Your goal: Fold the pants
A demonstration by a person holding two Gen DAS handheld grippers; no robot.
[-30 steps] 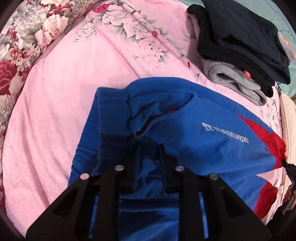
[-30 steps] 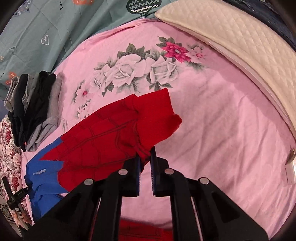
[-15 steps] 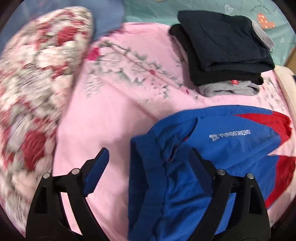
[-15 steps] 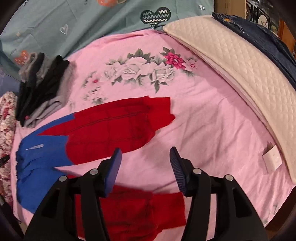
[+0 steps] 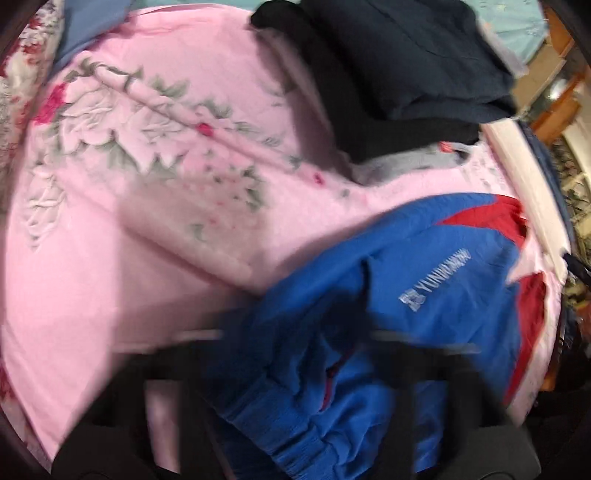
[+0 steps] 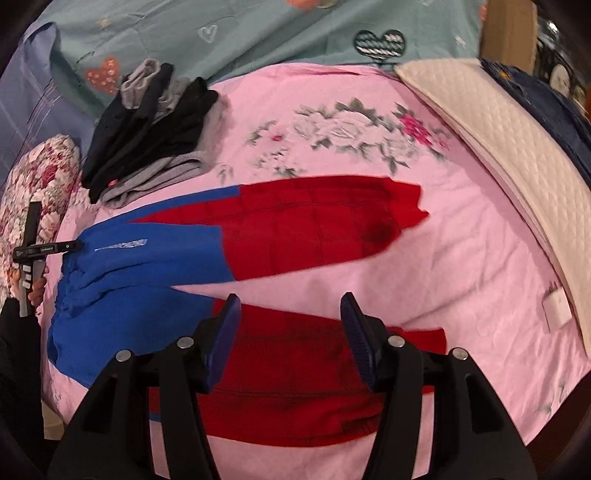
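Note:
Blue and red pants (image 6: 155, 266) lie spread on the pink floral bedspread (image 6: 461, 258), waist at the left, both red legs (image 6: 314, 229) pointing right. The left wrist view is blurred. There my left gripper (image 5: 295, 325) has its jaws closing on the bunched blue waistband (image 5: 288, 406), with cloth between the fingers. From the right wrist view, my left gripper (image 6: 74, 244) meets the waist's edge. My right gripper (image 6: 291, 325) hovers open above the nearer red leg (image 6: 295, 391), holding nothing.
A stack of folded black and grey clothes (image 6: 147, 129) sits behind the waist, near the teal sheet (image 6: 258, 29). A floral pillow (image 6: 40, 177) lies at the left. A cream quilted pad (image 6: 517, 166) and a small white box (image 6: 557, 310) lie at the right.
My left gripper opened wide, slid along the waistband, rolled, and is closed on blue cloth again. My right gripper let go of the red leg, opened and drew back and up.

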